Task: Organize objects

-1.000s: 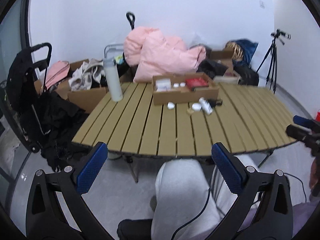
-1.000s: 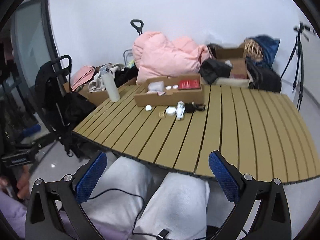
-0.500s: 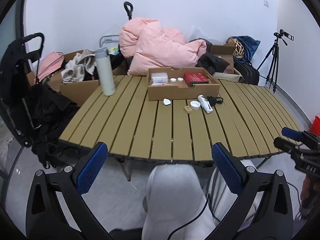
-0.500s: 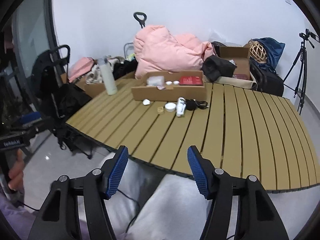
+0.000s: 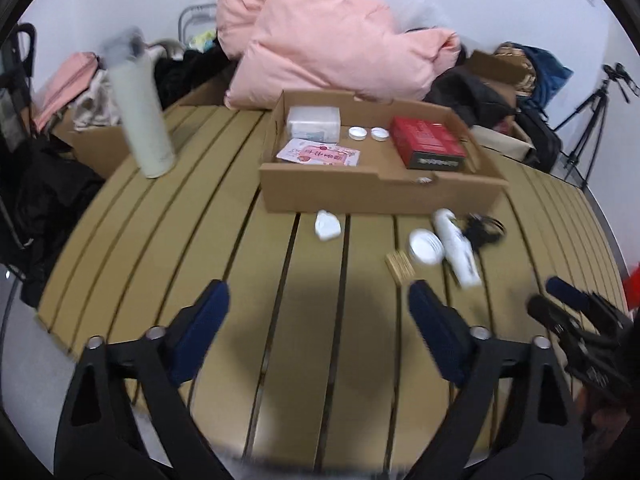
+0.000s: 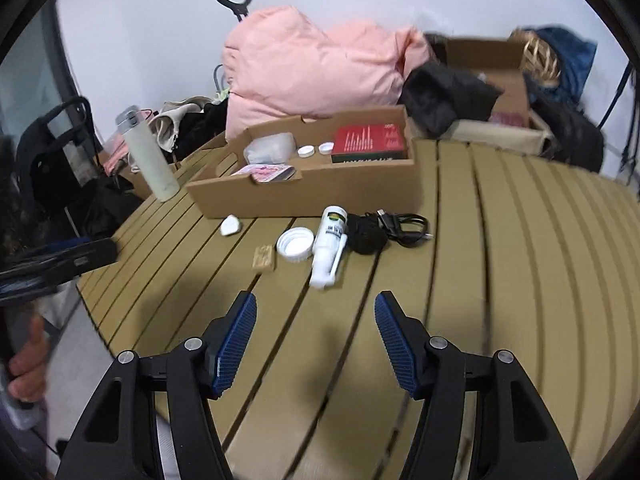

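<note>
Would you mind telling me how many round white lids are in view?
3. Two small lids lie side by side inside the box; a larger lid lies on the table beside the white bottle. Others may be hidden.

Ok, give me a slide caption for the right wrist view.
Right gripper, open and empty, above slatted table facing white bottle, lid, black cable and cardboard tray.

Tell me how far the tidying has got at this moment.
Done: the red box and two small caps lie in the cardboard tray. In hand: nothing; the left claw is closing empty, the right claw open. Left: white bottle, lid, black cable on the table.
</note>
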A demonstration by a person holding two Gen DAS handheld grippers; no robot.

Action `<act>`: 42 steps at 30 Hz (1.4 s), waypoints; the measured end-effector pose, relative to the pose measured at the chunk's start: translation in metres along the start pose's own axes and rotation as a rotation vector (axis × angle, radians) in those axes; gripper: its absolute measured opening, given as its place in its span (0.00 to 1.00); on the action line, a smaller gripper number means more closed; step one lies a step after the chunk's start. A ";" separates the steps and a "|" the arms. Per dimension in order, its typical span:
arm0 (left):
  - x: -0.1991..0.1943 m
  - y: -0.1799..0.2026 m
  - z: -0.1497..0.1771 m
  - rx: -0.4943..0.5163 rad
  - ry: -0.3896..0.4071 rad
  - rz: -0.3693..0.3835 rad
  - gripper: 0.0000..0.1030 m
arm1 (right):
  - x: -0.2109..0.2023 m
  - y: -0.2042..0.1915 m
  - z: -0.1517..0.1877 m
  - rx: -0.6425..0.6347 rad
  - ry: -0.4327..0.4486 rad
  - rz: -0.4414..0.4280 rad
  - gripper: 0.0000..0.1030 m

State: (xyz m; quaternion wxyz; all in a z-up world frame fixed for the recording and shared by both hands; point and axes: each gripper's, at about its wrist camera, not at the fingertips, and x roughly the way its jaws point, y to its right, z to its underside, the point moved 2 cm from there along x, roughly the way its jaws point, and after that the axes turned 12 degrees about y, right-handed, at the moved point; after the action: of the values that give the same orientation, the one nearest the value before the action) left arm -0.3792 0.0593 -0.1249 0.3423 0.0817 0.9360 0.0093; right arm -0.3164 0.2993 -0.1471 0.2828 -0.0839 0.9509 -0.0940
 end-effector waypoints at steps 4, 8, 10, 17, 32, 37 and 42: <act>0.058 0.003 -0.017 -0.032 -0.057 -0.006 0.69 | 0.033 0.011 -0.009 -0.027 0.014 0.054 0.64; 0.084 0.025 -0.035 0.045 -0.071 0.022 0.69 | 0.058 0.012 -0.018 -0.025 -0.007 0.059 0.64; 0.087 0.029 -0.043 0.073 -0.059 0.026 0.68 | 0.063 0.012 -0.026 -0.037 -0.005 0.089 0.64; 0.087 0.016 -0.039 0.068 -0.091 0.004 0.55 | 0.073 0.010 -0.061 0.000 -0.025 0.086 0.61; 0.087 -0.004 -0.012 0.031 -0.006 0.046 0.46 | 0.073 -0.033 -0.057 0.000 -0.029 0.005 0.41; 0.111 0.006 0.002 0.132 0.016 -0.006 0.46 | 0.123 -0.048 -0.053 -0.156 -0.105 -0.098 0.41; 0.132 0.001 0.004 0.111 -0.013 0.010 0.43 | 0.148 -0.048 -0.028 -0.224 -0.176 -0.109 0.32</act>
State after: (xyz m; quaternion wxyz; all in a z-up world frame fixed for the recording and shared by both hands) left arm -0.4757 0.0813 -0.2125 0.3432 0.1052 0.9324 -0.0417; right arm -0.4490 0.2250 -0.1904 0.3483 -0.1740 0.9211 0.0051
